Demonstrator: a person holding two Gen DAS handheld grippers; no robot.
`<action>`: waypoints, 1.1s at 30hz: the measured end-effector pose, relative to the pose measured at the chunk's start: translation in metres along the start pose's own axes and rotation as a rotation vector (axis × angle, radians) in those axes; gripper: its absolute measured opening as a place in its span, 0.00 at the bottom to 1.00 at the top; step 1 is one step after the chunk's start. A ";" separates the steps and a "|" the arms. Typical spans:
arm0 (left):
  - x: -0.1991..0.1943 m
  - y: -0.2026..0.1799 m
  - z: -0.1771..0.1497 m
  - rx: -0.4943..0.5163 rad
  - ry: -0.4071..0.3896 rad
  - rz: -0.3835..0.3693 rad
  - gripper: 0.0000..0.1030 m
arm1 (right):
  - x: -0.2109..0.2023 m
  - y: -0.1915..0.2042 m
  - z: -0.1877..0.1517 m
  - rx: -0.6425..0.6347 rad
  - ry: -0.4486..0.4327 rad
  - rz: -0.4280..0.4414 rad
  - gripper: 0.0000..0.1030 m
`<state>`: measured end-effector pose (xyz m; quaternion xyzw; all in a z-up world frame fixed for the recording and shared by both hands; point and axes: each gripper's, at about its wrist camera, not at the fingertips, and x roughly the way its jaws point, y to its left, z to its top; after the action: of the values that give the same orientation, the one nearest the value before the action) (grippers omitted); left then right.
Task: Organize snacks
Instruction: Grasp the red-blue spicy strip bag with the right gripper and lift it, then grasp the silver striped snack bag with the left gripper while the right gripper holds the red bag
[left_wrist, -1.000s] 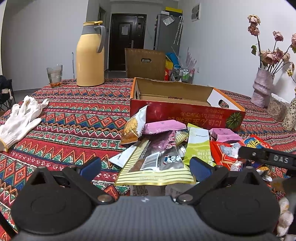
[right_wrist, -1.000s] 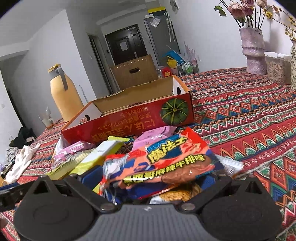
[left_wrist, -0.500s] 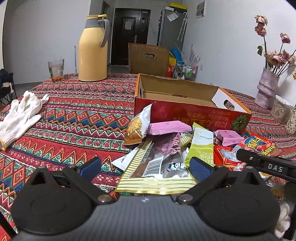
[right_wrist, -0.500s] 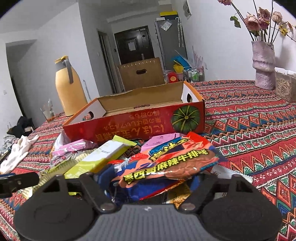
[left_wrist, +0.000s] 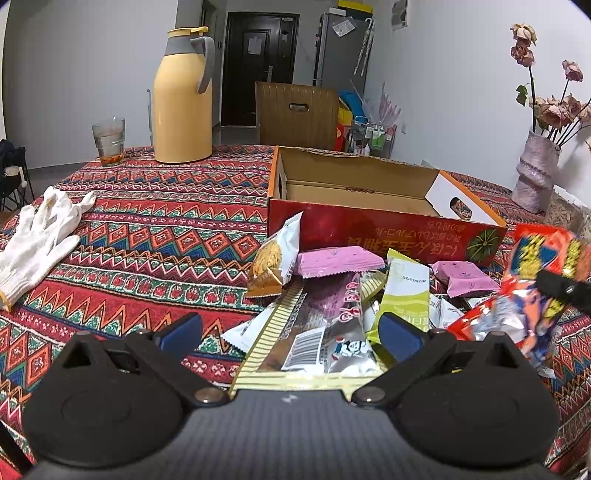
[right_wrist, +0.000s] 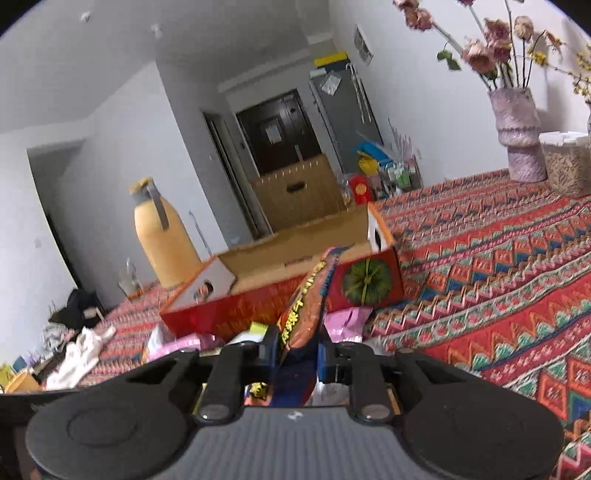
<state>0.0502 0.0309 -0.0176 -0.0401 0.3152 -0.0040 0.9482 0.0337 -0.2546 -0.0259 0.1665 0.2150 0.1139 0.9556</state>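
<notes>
A heap of snack packets (left_wrist: 343, 295) lies on the patterned cloth in front of an open red cardboard box (left_wrist: 369, 225), whose inside is bare. My right gripper (right_wrist: 297, 350) has its jaws closing on an orange and blue snack packet (right_wrist: 308, 299), which stands on edge between the pads, lifted off the heap. The same packet (left_wrist: 535, 266) shows at the right edge of the left wrist view. My left gripper (left_wrist: 291, 328) hangs open just above the near side of the heap, over a long purple and gold packet (left_wrist: 317, 325), holding nothing.
A yellow thermos jug (left_wrist: 183, 96) and a glass (left_wrist: 108, 140) stand at the table's far left. White gloves (left_wrist: 37, 236) lie at the left. A pink vase of dried flowers (left_wrist: 535, 173) and a clear jar (right_wrist: 567, 162) stand far right. A chair back (left_wrist: 297, 110) is behind the table.
My right gripper went from wide open around the orange packet to shut on it, then rose and tilted up, lifting the packet off the heap. The left gripper stayed put.
</notes>
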 end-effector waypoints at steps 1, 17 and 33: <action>0.002 0.000 0.002 0.001 0.006 -0.001 1.00 | -0.003 -0.001 0.002 -0.003 -0.012 0.001 0.17; 0.049 -0.009 0.029 0.009 0.166 -0.001 1.00 | -0.010 -0.027 0.006 0.057 -0.045 0.003 0.16; 0.074 -0.005 0.025 -0.015 0.259 -0.058 0.79 | -0.005 -0.033 0.003 0.085 -0.033 0.015 0.16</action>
<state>0.1246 0.0249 -0.0420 -0.0553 0.4337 -0.0342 0.8987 0.0355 -0.2877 -0.0333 0.2102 0.2027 0.1090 0.9502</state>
